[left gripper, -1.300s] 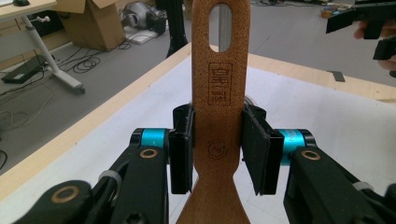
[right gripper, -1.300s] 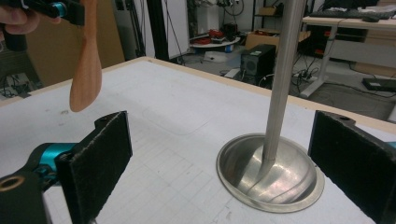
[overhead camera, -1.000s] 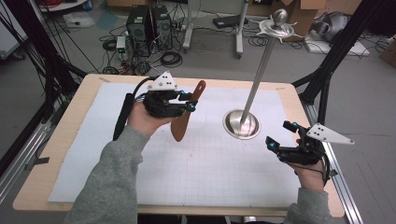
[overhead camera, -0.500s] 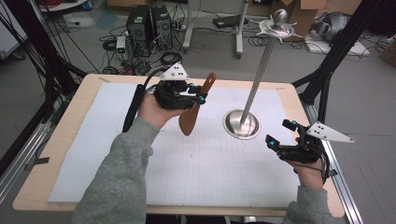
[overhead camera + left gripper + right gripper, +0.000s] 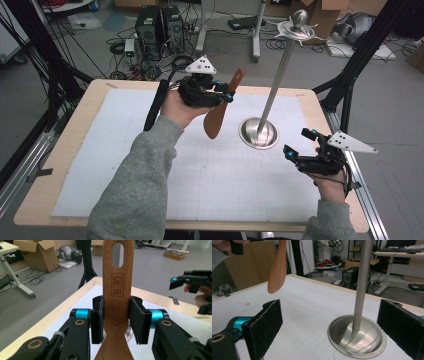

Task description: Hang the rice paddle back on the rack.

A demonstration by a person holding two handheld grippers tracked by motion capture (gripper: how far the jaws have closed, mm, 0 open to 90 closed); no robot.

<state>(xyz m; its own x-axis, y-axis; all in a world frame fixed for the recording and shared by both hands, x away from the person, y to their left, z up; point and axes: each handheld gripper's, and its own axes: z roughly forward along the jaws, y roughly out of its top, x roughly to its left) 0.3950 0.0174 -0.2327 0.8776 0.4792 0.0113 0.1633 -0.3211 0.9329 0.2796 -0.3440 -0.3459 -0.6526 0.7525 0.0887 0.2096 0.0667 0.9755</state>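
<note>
Our left gripper (image 5: 220, 92) clamps the wooden spatula (image 5: 117, 302) by its slotted handle, blade hanging above the white mat (image 5: 210, 180). Just beside it rises the polished steel stand (image 5: 270, 95) on its dished base. Our right gripper (image 5: 300, 145) waits nearby, jaws wide, empty.

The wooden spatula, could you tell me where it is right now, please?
In the high view the wooden spatula is clamped in the left gripper, lifted above the white mat's far half, just left of the metal stand.
</note>
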